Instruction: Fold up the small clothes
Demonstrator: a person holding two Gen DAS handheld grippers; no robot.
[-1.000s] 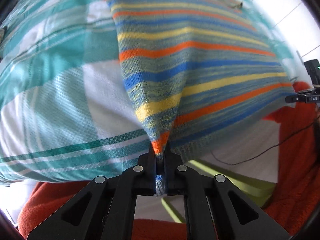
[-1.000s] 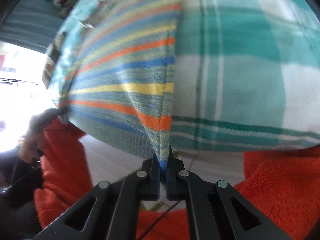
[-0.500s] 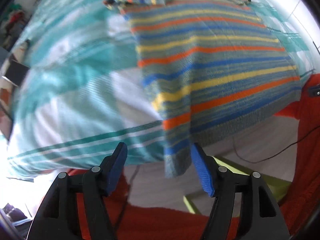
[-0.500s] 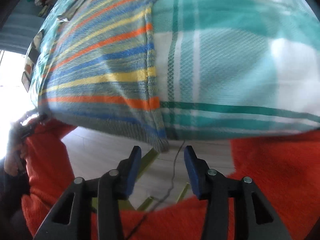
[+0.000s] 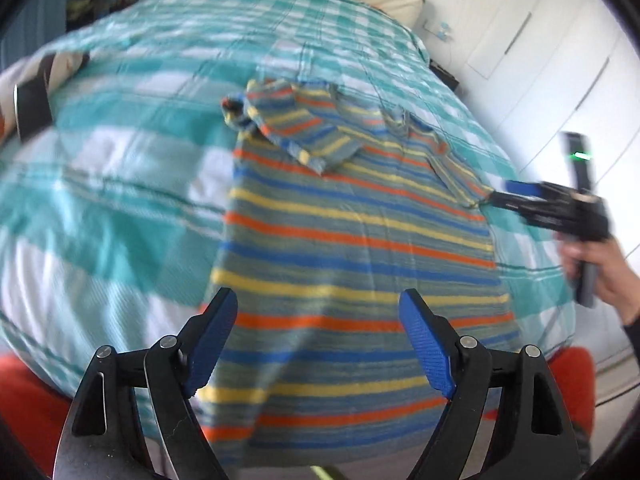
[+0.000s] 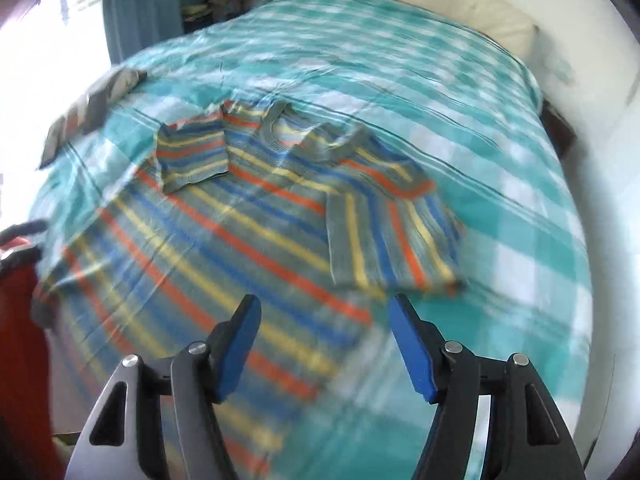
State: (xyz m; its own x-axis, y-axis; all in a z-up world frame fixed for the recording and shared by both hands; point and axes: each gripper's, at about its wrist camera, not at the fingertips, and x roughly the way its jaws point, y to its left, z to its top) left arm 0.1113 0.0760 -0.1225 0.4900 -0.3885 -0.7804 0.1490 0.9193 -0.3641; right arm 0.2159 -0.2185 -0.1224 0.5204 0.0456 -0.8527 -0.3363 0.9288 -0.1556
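Observation:
A small striped knit sweater [image 5: 352,248] in blue, orange, yellow and grey lies flat on the bed, hem hanging over the near edge. One sleeve [image 5: 296,132] is folded in over the chest. My left gripper [image 5: 320,344] is open and empty above the hem. My right gripper [image 6: 324,344] is open and empty above the sweater [image 6: 248,232], near its right sleeve [image 6: 392,236]. In the left wrist view the right gripper [image 5: 516,196] sits by that sleeve's end at the sweater's right side.
The bed has a teal and white checked cover [image 5: 120,184] and a cream headboard pillow [image 6: 440,4]. Dark folded items [image 6: 88,112] lie at the bed's left edge. White cupboards [image 5: 560,60] stand to the right. Orange-red fleece [image 5: 24,396] shows below the bed edge.
Both grippers let go of the sweater's hem corners, opened, and rose and moved forward over the bed. The sweater now lies released on the cover.

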